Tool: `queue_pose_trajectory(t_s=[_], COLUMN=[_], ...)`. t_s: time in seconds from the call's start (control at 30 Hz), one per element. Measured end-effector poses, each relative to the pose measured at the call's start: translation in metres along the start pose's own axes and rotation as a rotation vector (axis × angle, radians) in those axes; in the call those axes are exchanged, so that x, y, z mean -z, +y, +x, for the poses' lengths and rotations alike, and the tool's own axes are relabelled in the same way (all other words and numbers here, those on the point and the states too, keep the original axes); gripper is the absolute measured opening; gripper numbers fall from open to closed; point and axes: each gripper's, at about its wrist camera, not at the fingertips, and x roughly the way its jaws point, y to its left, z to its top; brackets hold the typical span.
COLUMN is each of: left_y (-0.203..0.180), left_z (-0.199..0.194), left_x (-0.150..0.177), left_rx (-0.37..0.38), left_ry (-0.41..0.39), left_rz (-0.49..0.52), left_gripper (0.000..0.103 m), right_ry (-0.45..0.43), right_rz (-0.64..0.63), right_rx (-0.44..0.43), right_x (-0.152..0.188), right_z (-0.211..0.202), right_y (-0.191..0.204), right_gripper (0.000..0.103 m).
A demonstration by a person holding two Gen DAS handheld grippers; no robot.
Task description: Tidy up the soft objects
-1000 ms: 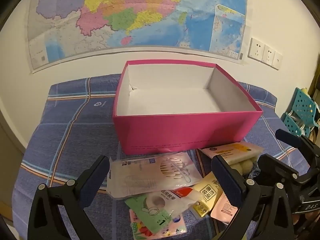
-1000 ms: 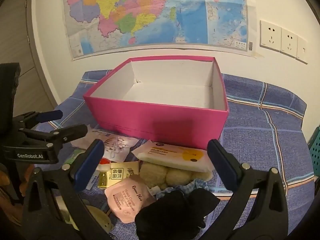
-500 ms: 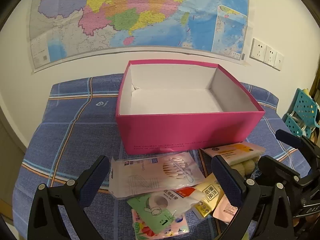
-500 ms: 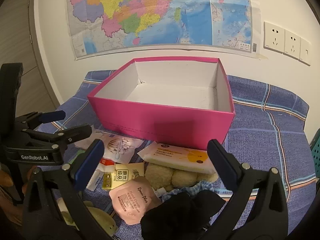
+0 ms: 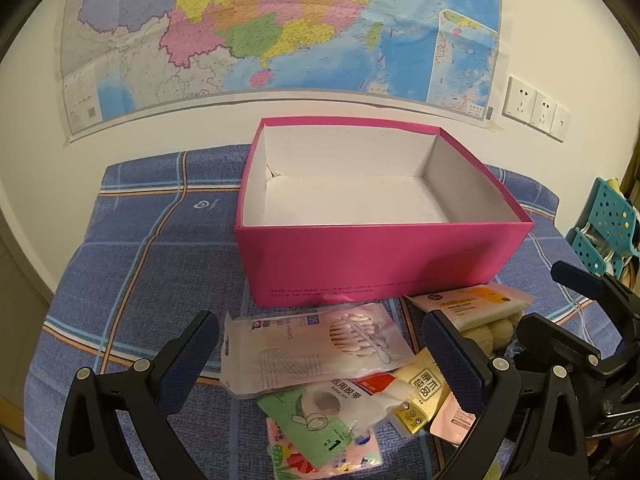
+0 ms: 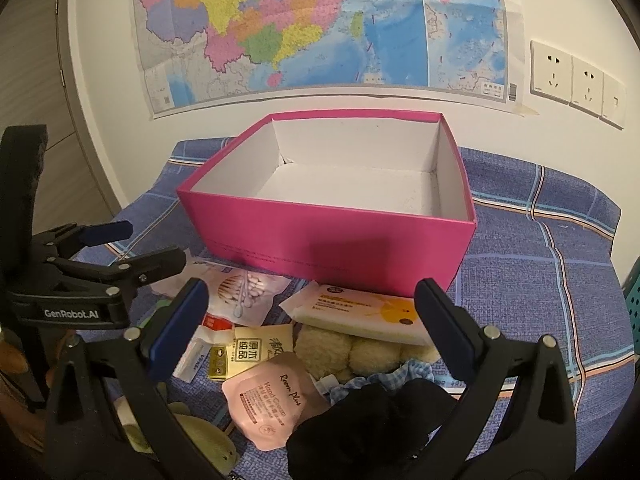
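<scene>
An empty pink box (image 5: 380, 256) (image 6: 328, 240) stands on a blue checked cloth. In front of it lies a pile of soft packets: a cotton-swab bag (image 5: 316, 344) (image 6: 244, 288), a wipes pack (image 5: 472, 304) (image 6: 360, 312), a pale plush toy (image 6: 352, 352), a pink hand-cream pouch (image 6: 276, 396), a yellow packet (image 6: 256, 350), a green tape pack (image 5: 316, 428) and a black cloth (image 6: 368, 424). My left gripper (image 5: 320, 364) is open above the swab bag. My right gripper (image 6: 312, 328) is open above the plush and pouch. Both are empty.
The wall with a map (image 5: 280, 28) and sockets (image 6: 572, 80) is behind the box. A teal perforated rack (image 5: 604, 228) stands right of the table. A door (image 6: 36, 120) is at the left. The cloth (image 5: 160, 248) is bare left of the box.
Both grippers have drawn back and up slightly; the box and pile sit a little lower and smaller in view. Nothing was grasped.
</scene>
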Motion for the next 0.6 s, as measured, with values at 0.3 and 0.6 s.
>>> queue_pose_trajectory(t_s=[0.3,0.6], left_y=[0.0005,0.0023], left_z=[0.0009,0.0034], left_x=[0.0007,-0.0002], left_rx=[0.002,0.004], left_ry=[0.003,0.01], left_rz=[-0.001,-0.003], left_gripper=[0.103,0.103], right_ry=[0.005,0.007], right_rz=[0.002,0.003], right_rx=[-0.005,-0.013], right_x=[-0.0024,-0.0006], right_z=[0.0027,0.0058], right_y=[0.0008,0.0024], right_gripper=[0.103,0.103])
